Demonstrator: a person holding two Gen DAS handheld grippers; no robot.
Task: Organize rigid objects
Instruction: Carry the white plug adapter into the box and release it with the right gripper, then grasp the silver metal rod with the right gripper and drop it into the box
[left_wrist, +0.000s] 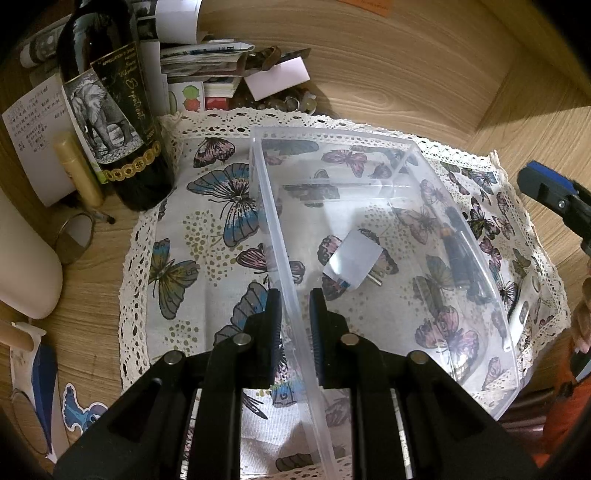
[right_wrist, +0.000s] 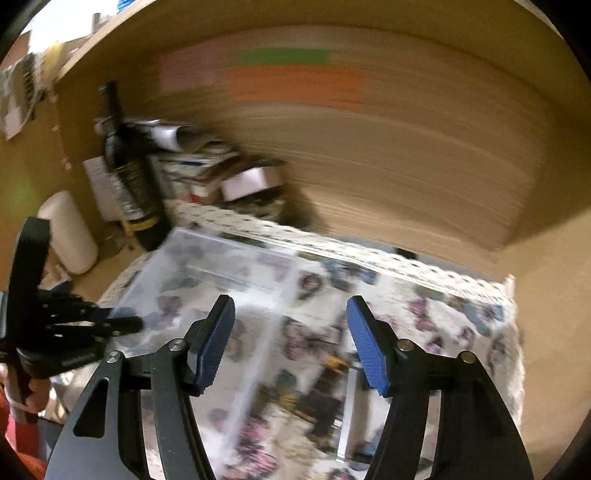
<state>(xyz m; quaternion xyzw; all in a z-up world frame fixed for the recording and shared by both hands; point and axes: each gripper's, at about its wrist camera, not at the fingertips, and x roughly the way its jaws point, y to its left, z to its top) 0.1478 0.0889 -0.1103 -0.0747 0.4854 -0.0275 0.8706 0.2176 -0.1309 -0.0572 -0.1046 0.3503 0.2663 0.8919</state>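
A wooden desk with a wooden back wall fills both views, and a lace-edged butterfly cloth (left_wrist: 207, 206) covers its middle. On the cloth stands a clear plastic organizer bin (left_wrist: 458, 206), filling the centre and right of the left wrist view. In its large compartment, at centre frame, lies a white plug adapter (left_wrist: 352, 258); along the right wall, in a narrow compartment, lie dark cylinders that look like batteries (left_wrist: 456, 240). A dark wine bottle (left_wrist: 114, 110) stands upper left, off the cloth's corner.

The left gripper (left_wrist: 295, 321), bottom centre, is clamped on the bin's near left wall, the thin rim pinched between its pads. The right gripper (right_wrist: 290, 343) shows blue pads standing apart with nothing between them; its view is motion-blurred, with the bin below and behind the fingers.

The bin looks light, stiff and slick, with thin walls that may flex or slip under a one-sided pinch, so a hold low on the wall near a corner or divider seems safest. The adapter looks small, hard and smooth; gripping across its flat white body, not the prongs, seems best
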